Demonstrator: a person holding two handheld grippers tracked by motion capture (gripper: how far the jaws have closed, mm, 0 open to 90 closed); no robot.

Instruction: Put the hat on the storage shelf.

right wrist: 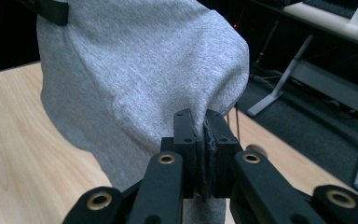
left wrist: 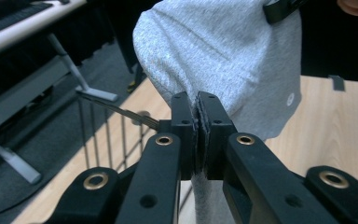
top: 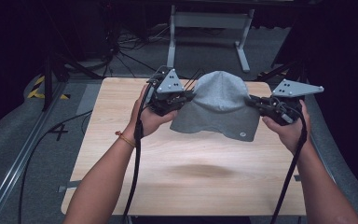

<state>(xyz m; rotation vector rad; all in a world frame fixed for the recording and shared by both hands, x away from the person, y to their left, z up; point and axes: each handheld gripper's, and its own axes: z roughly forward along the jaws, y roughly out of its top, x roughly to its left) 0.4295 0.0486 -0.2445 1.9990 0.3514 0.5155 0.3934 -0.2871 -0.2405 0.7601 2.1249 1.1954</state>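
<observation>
Wooden tabletop (top: 121,154) sits clear below the grey cloth (top: 219,105), which hangs stretched left-to-right between both claws, left claw (top: 185,97) and right claw (top: 253,101) each pinching one side edge, equally near.

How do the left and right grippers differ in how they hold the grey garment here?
The left gripper pinches the garment's left edge, the right gripper its right edge. The left gripper's grey plate faces the camera; the right gripper's plate lies flatter, pointing outward. Both are shut on the cloth, holding it above the table.
</observation>
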